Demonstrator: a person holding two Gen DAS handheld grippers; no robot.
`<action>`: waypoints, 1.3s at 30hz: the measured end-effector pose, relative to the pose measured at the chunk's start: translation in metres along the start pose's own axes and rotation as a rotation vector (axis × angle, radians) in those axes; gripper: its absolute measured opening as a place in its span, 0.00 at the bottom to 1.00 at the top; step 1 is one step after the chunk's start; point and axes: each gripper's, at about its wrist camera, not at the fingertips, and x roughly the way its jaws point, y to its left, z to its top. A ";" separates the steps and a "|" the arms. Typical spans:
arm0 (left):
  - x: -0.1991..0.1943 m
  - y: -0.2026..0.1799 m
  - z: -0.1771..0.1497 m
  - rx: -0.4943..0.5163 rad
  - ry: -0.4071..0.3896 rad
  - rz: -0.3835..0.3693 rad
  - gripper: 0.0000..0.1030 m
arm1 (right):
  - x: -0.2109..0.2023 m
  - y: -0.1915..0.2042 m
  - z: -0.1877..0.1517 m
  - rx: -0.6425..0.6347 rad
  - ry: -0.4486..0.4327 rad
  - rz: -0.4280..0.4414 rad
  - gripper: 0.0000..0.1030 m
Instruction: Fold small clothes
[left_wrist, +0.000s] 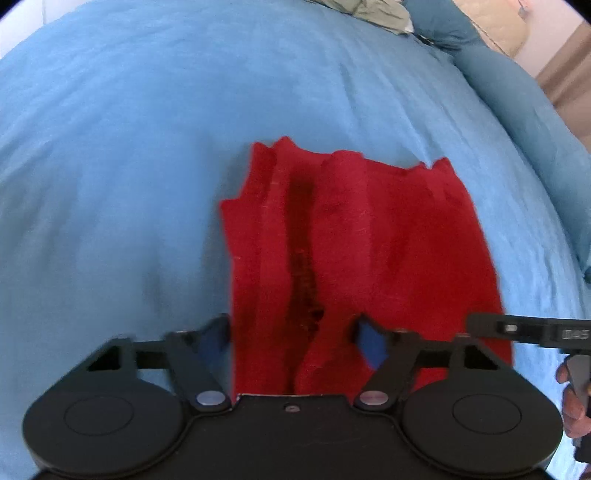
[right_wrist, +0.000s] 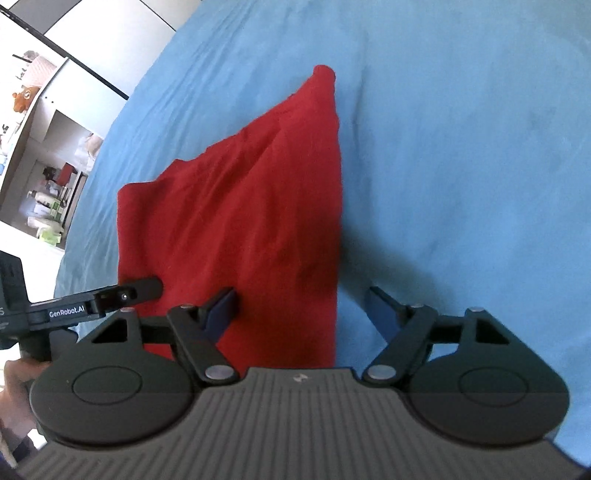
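A small red garment (left_wrist: 351, 240) lies partly folded on the blue bedsheet (left_wrist: 147, 147), with a dark crease down its middle. My left gripper (left_wrist: 291, 328) is open, its fingers straddling the garment's near edge. In the right wrist view the red garment (right_wrist: 240, 221) runs away from me to a point. My right gripper (right_wrist: 301, 299) is open over the garment's near right edge, its left finger (right_wrist: 221, 306) over the cloth and its right finger (right_wrist: 384, 306) over the sheet. The left gripper (right_wrist: 147, 288) shows at the garment's left side.
A crumpled grey-green cloth (left_wrist: 376, 11) lies at the far end of the bed. Blue pillows (left_wrist: 517, 92) line the right side. A white shelf unit (right_wrist: 40, 147) with bottles and boxes stands beyond the bed's left edge. The right gripper (left_wrist: 517, 328) reaches in from the right.
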 end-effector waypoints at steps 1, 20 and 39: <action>0.000 -0.004 0.001 -0.001 0.004 -0.004 0.48 | 0.002 0.002 0.000 -0.006 0.008 0.015 0.62; -0.088 -0.110 -0.033 0.088 -0.107 0.088 0.24 | -0.110 0.045 -0.018 -0.137 -0.131 0.037 0.37; -0.037 -0.158 -0.147 0.069 -0.150 0.095 0.30 | -0.133 -0.070 -0.130 -0.168 -0.136 -0.054 0.38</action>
